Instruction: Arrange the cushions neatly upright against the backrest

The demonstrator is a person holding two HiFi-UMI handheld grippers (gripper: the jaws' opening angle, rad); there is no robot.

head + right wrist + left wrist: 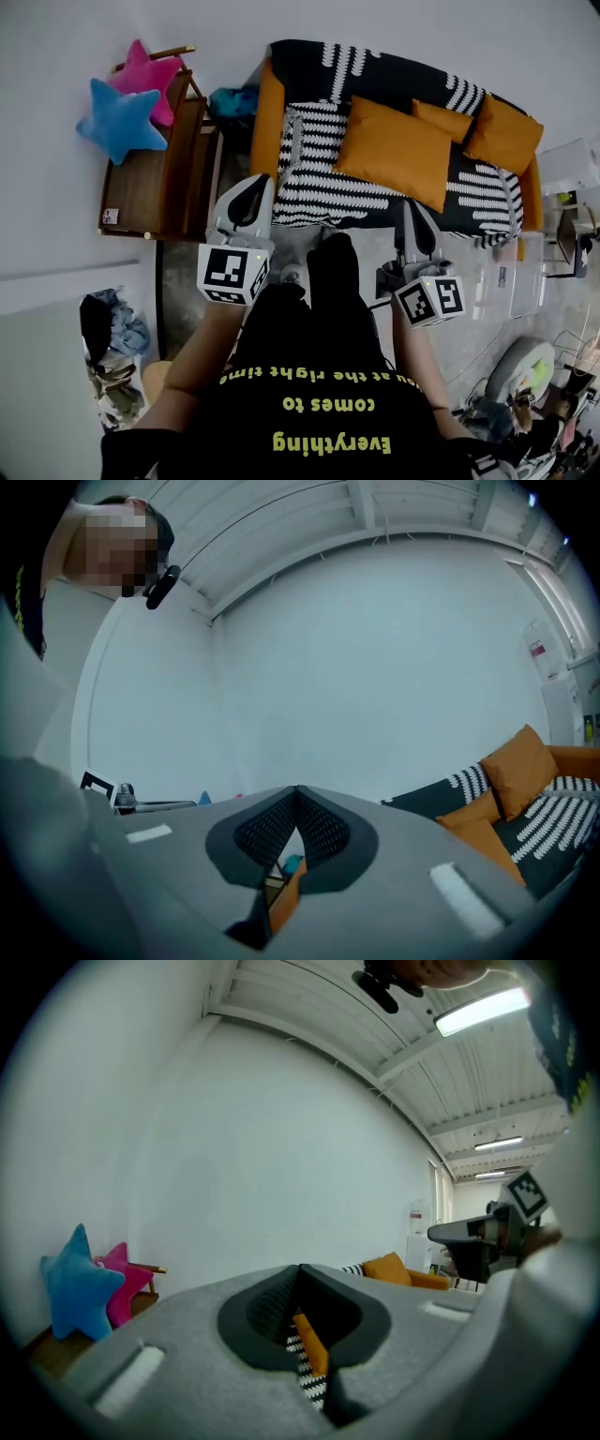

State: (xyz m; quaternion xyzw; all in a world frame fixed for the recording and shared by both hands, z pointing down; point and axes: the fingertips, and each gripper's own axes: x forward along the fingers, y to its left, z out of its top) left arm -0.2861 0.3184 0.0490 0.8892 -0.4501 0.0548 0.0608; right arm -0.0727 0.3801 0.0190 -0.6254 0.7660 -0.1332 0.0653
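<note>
The sofa (309, 66) is black and white with orange arms. A large orange cushion (394, 150) lies tilted on its seat. A smaller orange cushion (442, 119) and another orange cushion (504, 134) lean at the backrest on the right. A striped cushion (314, 141) lies on the left of the seat. My left gripper (255, 187) and my right gripper (413, 217) hang in front of the sofa's front edge, both shut and holding nothing. Shut jaws also show in the left gripper view (300, 1274) and the right gripper view (296, 794); an orange cushion (520, 761) stands at that view's right.
A wooden side chair (159, 173) left of the sofa carries a blue star cushion (117, 120) and a pink star cushion (150, 75). A teal thing (232, 101) sits between chair and sofa. Clothes (112, 337) lie on the floor at left; white furniture (572, 169) stands at right.
</note>
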